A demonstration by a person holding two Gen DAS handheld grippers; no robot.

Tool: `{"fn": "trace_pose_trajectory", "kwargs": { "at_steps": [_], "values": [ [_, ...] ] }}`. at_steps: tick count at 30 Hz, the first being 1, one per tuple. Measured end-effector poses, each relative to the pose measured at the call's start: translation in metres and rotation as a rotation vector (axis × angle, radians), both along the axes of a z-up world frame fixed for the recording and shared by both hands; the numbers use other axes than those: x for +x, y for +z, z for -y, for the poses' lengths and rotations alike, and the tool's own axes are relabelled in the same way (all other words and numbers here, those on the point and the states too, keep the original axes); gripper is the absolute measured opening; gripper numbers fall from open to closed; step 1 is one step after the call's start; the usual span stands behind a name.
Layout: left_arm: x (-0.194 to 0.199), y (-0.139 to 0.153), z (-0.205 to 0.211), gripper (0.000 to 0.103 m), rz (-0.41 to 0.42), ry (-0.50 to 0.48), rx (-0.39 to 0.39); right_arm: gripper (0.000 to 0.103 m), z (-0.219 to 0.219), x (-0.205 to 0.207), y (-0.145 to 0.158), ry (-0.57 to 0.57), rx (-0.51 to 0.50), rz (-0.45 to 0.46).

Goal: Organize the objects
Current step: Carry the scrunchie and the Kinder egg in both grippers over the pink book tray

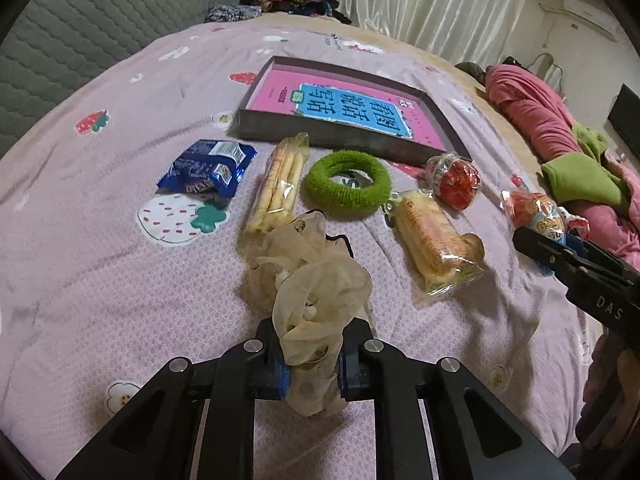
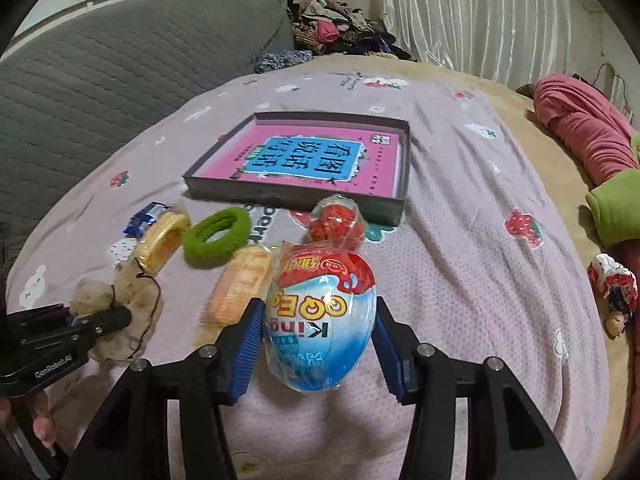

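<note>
My left gripper [image 1: 310, 372] is shut on a cream sheer scrunchie [image 1: 308, 280], held just above the pink bedspread; it also shows in the right wrist view [image 2: 120, 312]. My right gripper [image 2: 318, 344] is shut on a wrapped toy egg [image 2: 320, 320], blue, white and red. The egg shows in the left wrist view [image 1: 538, 210]. Ahead lie a shallow dark box [image 1: 280, 128] holding a pink book [image 1: 348, 108], a green scrunchie [image 1: 346, 184], a blue snack pack [image 1: 206, 170], a biscuit-stick pack [image 1: 278, 184], a cracker pack [image 1: 436, 240] and a red wrapped ball [image 1: 456, 180].
The bedspread [image 1: 120, 280] covers a bed. Grey quilted cushion [image 2: 100, 80] at the left. Pink and green clothes [image 1: 560, 140] lie along the right edge, a clothes pile [image 2: 332, 28] at the far end by a white curtain. A small doll [image 2: 614, 288] lies at the right.
</note>
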State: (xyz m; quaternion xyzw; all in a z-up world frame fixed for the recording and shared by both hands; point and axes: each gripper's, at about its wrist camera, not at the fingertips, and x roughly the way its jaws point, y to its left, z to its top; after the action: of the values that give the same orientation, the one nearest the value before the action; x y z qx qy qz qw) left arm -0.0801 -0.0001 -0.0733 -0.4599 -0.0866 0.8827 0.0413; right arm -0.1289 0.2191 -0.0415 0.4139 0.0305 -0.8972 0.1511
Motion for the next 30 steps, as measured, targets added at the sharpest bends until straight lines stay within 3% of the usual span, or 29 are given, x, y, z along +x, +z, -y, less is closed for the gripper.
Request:
{"fn": "trace_pose_trajectory", "kwargs": {
  "at_steps": [30],
  "values": [
    [0.023, 0.045, -0.004, 0.017, -0.101, -0.023, -0.050, 0.053, 0.021, 0.057, 0.034, 0.008, -0.043, -0.085]
  ]
}}
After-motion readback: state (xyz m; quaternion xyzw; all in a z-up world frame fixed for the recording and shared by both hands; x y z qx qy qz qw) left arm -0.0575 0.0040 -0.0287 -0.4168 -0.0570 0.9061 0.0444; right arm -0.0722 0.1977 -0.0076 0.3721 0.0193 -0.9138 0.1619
